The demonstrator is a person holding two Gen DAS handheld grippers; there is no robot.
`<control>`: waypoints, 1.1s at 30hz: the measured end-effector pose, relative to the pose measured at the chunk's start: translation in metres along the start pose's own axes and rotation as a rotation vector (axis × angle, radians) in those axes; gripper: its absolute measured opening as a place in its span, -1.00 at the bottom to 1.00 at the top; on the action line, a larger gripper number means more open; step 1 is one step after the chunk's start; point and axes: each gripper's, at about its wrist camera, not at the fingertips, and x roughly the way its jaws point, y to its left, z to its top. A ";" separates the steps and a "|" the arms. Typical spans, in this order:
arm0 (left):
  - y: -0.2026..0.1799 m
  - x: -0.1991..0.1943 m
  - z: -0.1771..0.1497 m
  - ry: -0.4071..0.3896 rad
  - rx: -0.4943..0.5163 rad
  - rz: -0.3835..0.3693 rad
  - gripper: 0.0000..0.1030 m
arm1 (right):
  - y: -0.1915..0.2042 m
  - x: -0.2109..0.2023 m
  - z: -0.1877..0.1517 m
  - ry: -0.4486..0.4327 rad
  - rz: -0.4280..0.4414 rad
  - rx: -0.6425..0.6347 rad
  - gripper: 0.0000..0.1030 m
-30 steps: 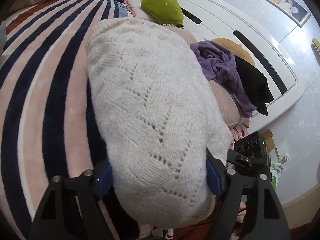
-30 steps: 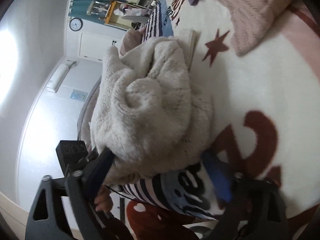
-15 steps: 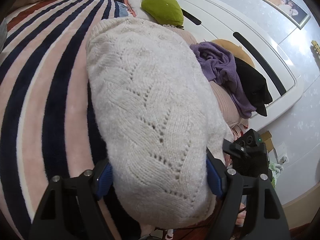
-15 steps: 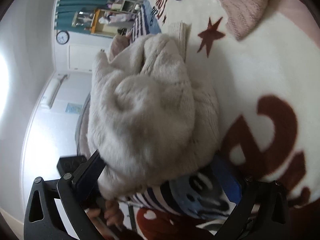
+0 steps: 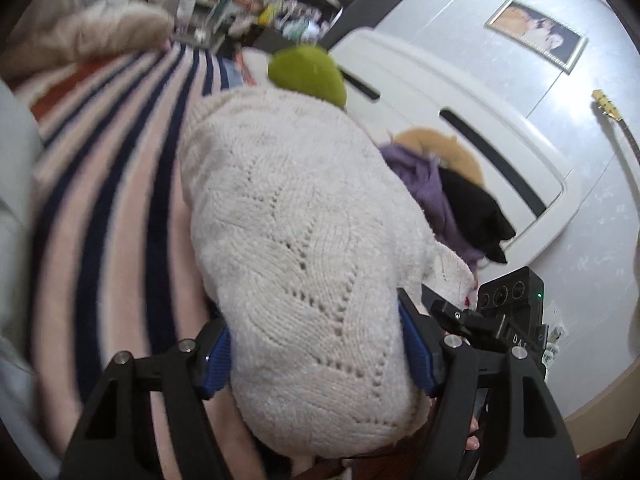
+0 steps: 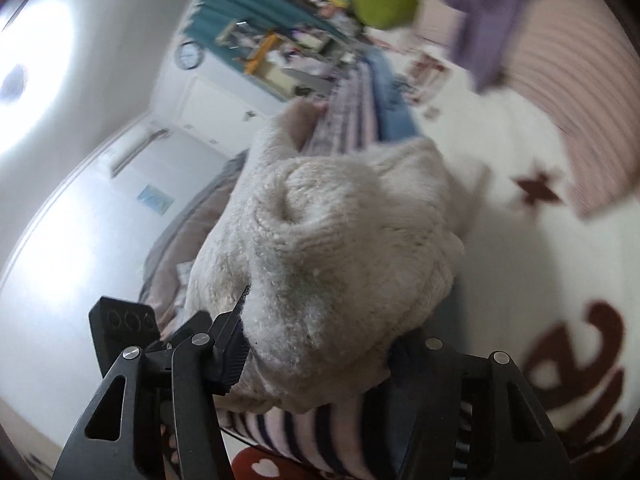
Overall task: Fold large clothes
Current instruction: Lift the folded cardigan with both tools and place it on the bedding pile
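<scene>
A cream knitted sweater (image 5: 296, 240) lies folded into a thick bundle on the striped bed cover (image 5: 120, 208). My left gripper (image 5: 316, 348) is shut on its near end, with the knit bulging between the blue pads. In the right wrist view the same sweater (image 6: 332, 256) shows its fuzzy bunched side, and my right gripper (image 6: 320, 348) is shut on that end. The other gripper (image 5: 508, 312) shows at the right of the left wrist view. The sweater hides most of both grippers' fingertips.
A green cushion (image 5: 308, 76) lies beyond the sweater. A pile of purple (image 5: 424, 184), black (image 5: 472, 208) and tan clothes leans by the white headboard (image 5: 460, 92). A pink ribbed garment (image 6: 572, 92) lies on the white blanket with red letters (image 6: 520, 264).
Both grippers have lifted and tilted with the sweater, so more of the room shows. The right gripper's jaws have narrowed onto the bundle. The views are motion-blurred now.
</scene>
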 end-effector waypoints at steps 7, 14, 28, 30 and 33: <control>0.022 -0.129 0.042 -0.182 0.074 0.142 0.34 | 0.108 0.063 0.001 0.052 0.162 -0.159 0.02; 0.058 -0.258 0.065 -0.298 0.134 0.313 0.33 | 0.221 0.144 -0.028 0.141 0.350 -0.244 0.02; 0.219 -0.278 0.021 -0.084 -0.122 0.451 0.45 | 0.248 0.293 -0.143 0.457 0.213 -0.313 0.04; 0.222 -0.281 0.019 -0.089 -0.138 0.453 0.52 | 0.247 0.296 -0.145 0.467 0.219 -0.325 0.06; 0.218 -0.285 0.012 -0.110 -0.128 0.484 0.76 | 0.250 0.300 -0.141 0.493 0.210 -0.362 0.22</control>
